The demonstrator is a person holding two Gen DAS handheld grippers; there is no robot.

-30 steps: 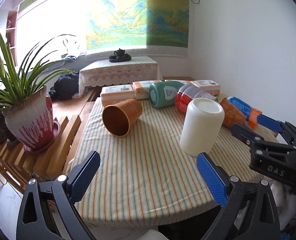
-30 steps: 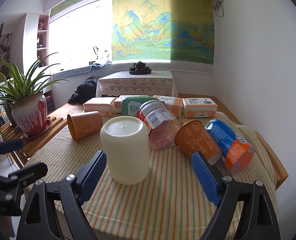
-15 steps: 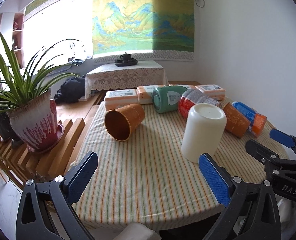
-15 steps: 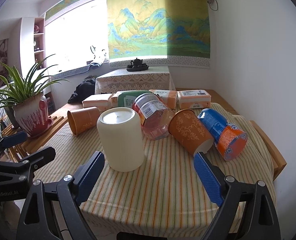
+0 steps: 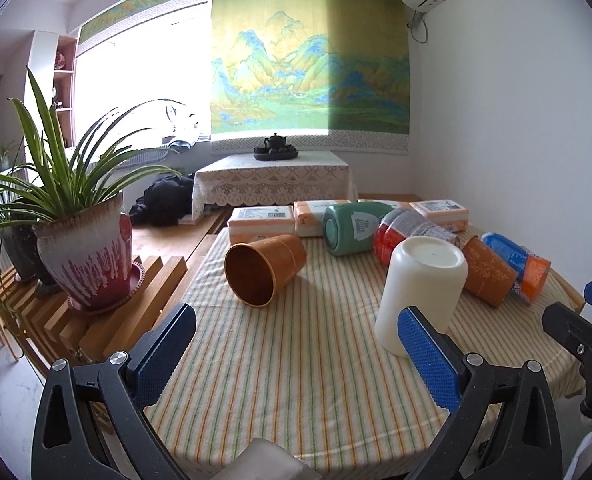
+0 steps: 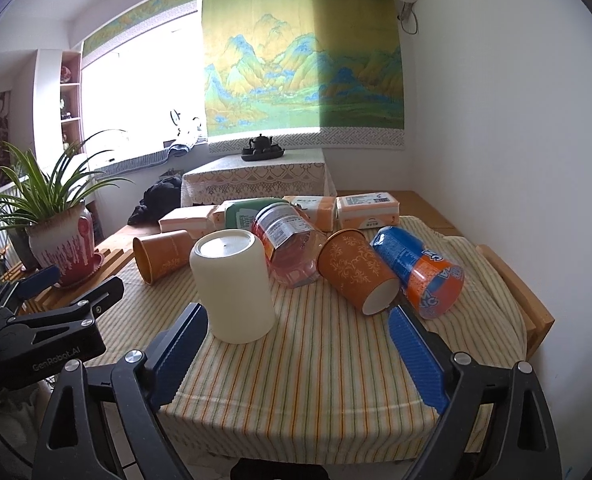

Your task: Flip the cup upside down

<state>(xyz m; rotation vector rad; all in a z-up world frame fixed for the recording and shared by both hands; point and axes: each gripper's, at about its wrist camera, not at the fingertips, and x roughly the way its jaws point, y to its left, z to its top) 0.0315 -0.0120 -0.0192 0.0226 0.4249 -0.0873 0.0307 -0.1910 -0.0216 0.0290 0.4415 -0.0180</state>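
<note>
A cream white cup [image 5: 420,288] [image 6: 234,286] stands upside down, base up, on the striped tablecloth [image 5: 296,360]. My left gripper [image 5: 296,352] is open and empty, held back from the table's near edge, with the cup just beyond its right finger. My right gripper [image 6: 296,348] is open and empty, back from the near edge, with the cup just beyond its left finger. Each gripper shows at the edge of the other's view.
An orange cup [image 5: 264,274] lies on its side at the left. A patterned orange cup [image 6: 356,276], a blue-orange can [image 6: 420,272], a clear red jar [image 6: 288,248] and a green jar [image 5: 350,228] lie behind. Tissue packs [image 5: 262,220] line the far edge. A potted plant [image 5: 84,248] stands left.
Both grippers have drawn back and up from the table, open and empty. The white cup stays upside down in place.
</note>
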